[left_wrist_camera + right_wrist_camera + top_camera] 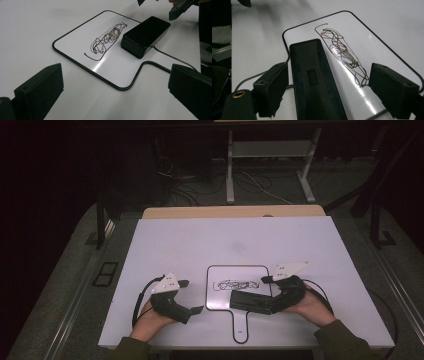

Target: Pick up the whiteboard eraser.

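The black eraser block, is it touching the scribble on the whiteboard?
Apart. In the left gripper view, bare white board separates the black eraser block from the scribble on the whiteboard.

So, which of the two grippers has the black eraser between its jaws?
The right gripper: its open jaws stand on either side of the black eraser, which lies on the small whiteboard. The left gripper is open over the bare table, left of the board.
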